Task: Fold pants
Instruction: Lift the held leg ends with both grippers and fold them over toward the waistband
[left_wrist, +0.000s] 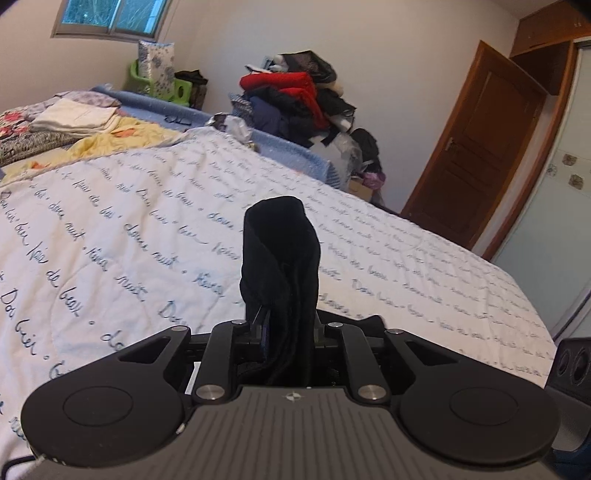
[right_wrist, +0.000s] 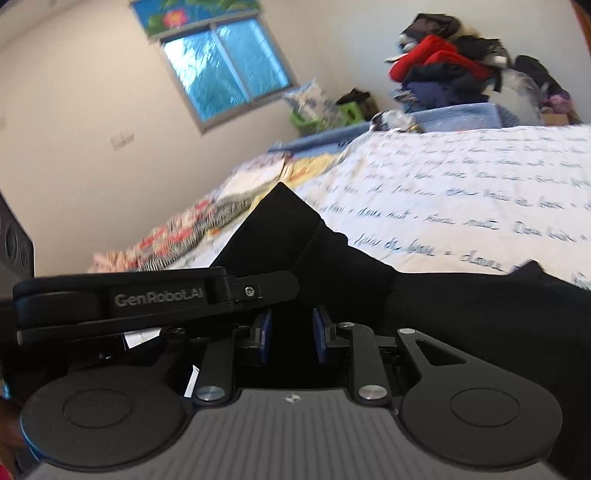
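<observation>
A: Where are the black pants (left_wrist: 280, 266)?

B: We see our left tongs (left_wrist: 286, 328) clamped on a bunched fold, raised over the bed (left_wrist: 129, 221). Our right tongs (right_wrist: 291, 334) pinch another part.

A: Any writing?

B: "GenRobot.AI" on the left tongs, seen from the right; blue cursive on the bed's quilt, unreadable.

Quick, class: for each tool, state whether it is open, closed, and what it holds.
Left tool: closed on a bunched part of the black pants.
Right tool: closed on black pants fabric, pads narrowly apart around it.

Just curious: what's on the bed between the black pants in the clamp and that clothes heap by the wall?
In the left wrist view, only the script-printed quilt lies between the black pants and the clothes heap.
</observation>
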